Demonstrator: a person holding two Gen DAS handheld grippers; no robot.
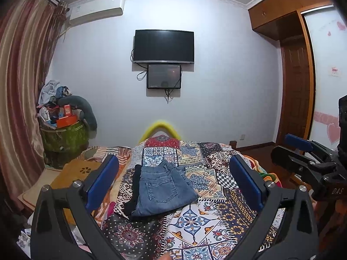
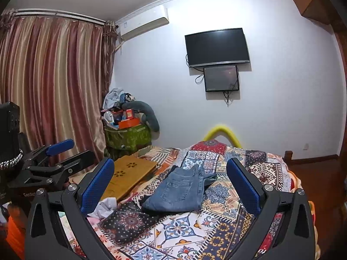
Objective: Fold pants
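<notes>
- The jeans (image 1: 161, 189) (image 2: 181, 192) lie folded into a compact blue bundle on the bed, a back pocket facing up.
- A dark garment (image 1: 133, 195) sticks out from under the jeans along their left edge in the left wrist view; whether it is part of them I cannot tell.
- The quilt (image 1: 206, 216) (image 2: 184, 227) under them is patchwork, with floral and geometric tiles in red, blue, white and orange.
- The left claw (image 1: 172, 179) is held above the near part of the bed with its blue pads wide apart, gripping nothing; the jeans sit between the pads in its view, clear of both.
- The right claw (image 2: 170, 182) is likewise spread wide and empty, with the jeans between its pads and untouched.
- Each claw shows at the edge of the other's view: the right claw (image 1: 303, 151) at the right, the left claw (image 2: 58, 153) at the left.
- A wooden tray (image 2: 128, 177) (image 1: 73, 173) with flower-shaped cut-outs rests on the bed to the left of the jeans.
- A yellow hoop (image 1: 160, 129) (image 2: 222, 133) rises at the far end of the bed.
- On the far wall hang a TV (image 1: 163, 46) (image 2: 216, 46) and a smaller screen (image 1: 164, 76) (image 2: 221, 78) just below it, both dark.
- Striped curtains (image 2: 54, 82) (image 1: 21, 86) hang at the left, beside a green bin (image 1: 65, 138) (image 2: 128, 137) heaped with clutter.
</notes>
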